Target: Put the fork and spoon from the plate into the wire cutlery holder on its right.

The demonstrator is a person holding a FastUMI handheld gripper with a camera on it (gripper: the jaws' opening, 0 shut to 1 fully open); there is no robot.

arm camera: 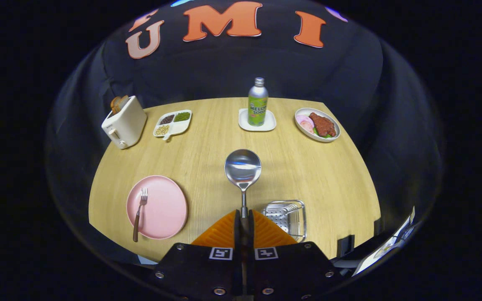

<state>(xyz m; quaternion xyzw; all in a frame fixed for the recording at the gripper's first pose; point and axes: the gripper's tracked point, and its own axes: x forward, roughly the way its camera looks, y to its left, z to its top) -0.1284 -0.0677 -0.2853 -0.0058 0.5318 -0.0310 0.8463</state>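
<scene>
We are holding the spoon point(243, 169) by its handle, with the gripper point(244, 223) clenched on it — both orange fingers point(224, 232) are pressing the thin stem between them at the bottom centre of the frame. The bowl is sticking out ahead of the fingers, raised above the table point(320, 175), so we judge that the spoon is being carried, not resting on anything. The wire cutlery holder point(287, 215) is sitting just right of the fingers, low in the frame, close enough that the spoon probably needs tipping handle-down to drop in. The fork point(139, 213) is lying on the pink plate point(163, 207) at lower left, its handle hanging over the near rim — an easy place to pinch it later. Across the top of the table a toaster point(124, 122), a snack tray point(173, 123), a bottle point(257, 101) and a food plate point(317, 124) are standing well clear of our path.
</scene>
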